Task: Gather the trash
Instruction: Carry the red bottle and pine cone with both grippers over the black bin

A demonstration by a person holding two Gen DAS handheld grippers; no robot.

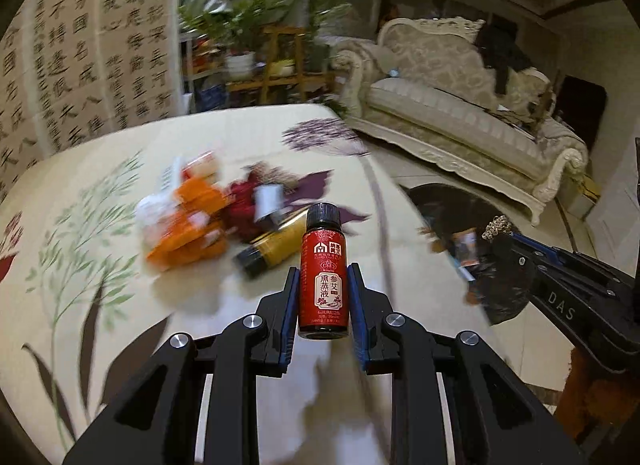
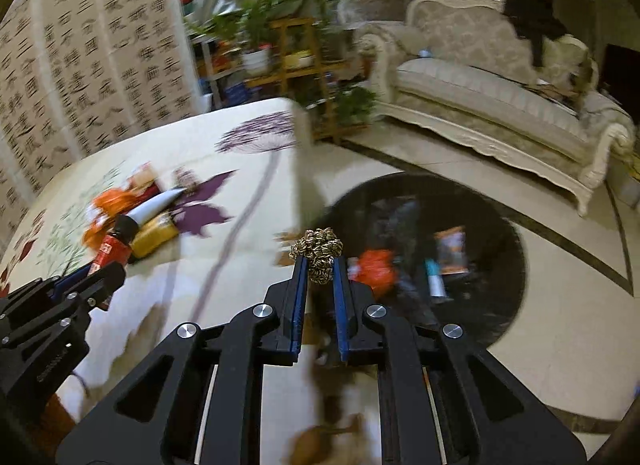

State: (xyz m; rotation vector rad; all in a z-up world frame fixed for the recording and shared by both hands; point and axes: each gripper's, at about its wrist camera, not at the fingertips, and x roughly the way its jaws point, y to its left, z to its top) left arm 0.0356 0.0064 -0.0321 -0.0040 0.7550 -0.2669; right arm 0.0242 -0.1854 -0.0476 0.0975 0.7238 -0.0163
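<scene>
The left tool [image 1: 323, 289] is clamped on a small red bottle [image 1: 323, 269], held upright above the surface [image 1: 120, 297]; the right tool [image 2: 320, 277] pinches a golden scrunched wad [image 2: 318, 251] over the black trash bag [image 2: 500, 265] just ahead and below it. Several pieces already lie in the bag, so collecting looks partly done. A pile of wrappers [image 1: 188, 225] and a yellow bottle [image 1: 272, 243] remain ahead-left of the left tool (motion blur hides details). Only the right view looks into the bag.

Dim, warm indoor light; strong motion blur smears both backgrounds, with fisheye bending and dark corners.
</scene>
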